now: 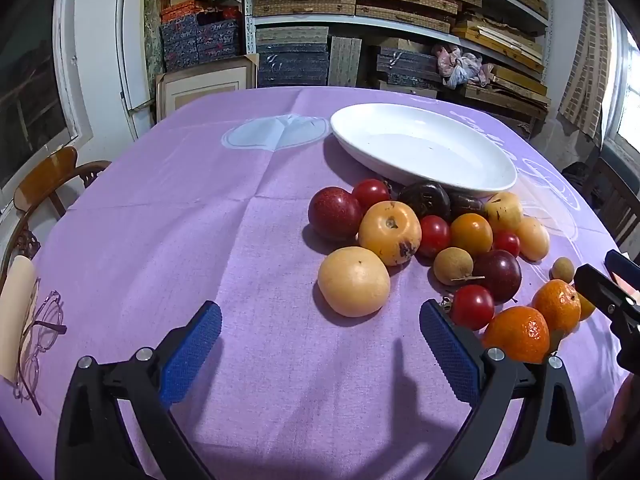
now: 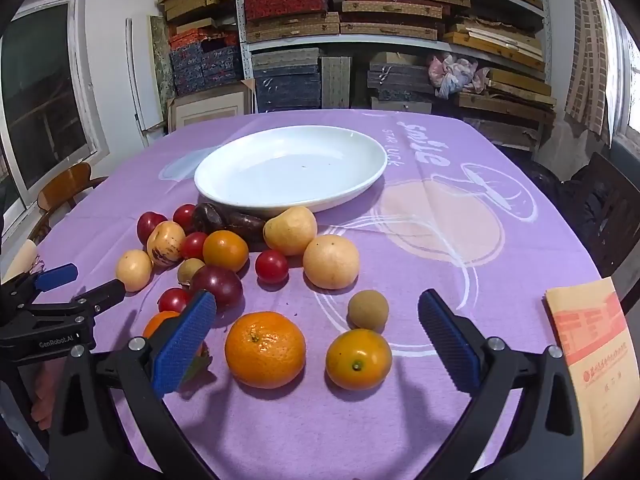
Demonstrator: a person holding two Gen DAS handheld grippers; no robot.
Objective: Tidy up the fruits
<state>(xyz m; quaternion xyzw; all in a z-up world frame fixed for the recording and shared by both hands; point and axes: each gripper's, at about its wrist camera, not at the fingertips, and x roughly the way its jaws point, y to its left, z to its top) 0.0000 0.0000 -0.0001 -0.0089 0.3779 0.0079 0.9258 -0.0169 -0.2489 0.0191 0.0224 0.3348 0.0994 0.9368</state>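
Note:
A pile of several fruits lies on the purple tablecloth (image 1: pixel 208 216) just in front of an empty white oval plate (image 1: pixel 424 146) (image 2: pixel 292 168). In the left wrist view my left gripper (image 1: pixel 320 344) stands open over bare cloth, with a pale yellow fruit (image 1: pixel 354 282) just beyond its tips and a tangerine (image 1: pixel 516 334) by its right finger. In the right wrist view my right gripper (image 2: pixel 318 330) is open, nothing pressed by its pads; a tangerine (image 2: pixel 265 349) and a small orange fruit (image 2: pixel 358 359) lie on the cloth between its fingers. The left gripper (image 2: pixel 68 284) shows at the left edge.
Glasses (image 1: pixel 40 332) lie on a cream paper at the table's left edge. A printed booklet (image 2: pixel 596 360) rests at the right edge. Wooden chairs (image 1: pixel 48 184) stand at the left, a dark chair (image 2: pixel 608 216) at the right. Shelves of boxes (image 2: pixel 360 20) fill the back wall.

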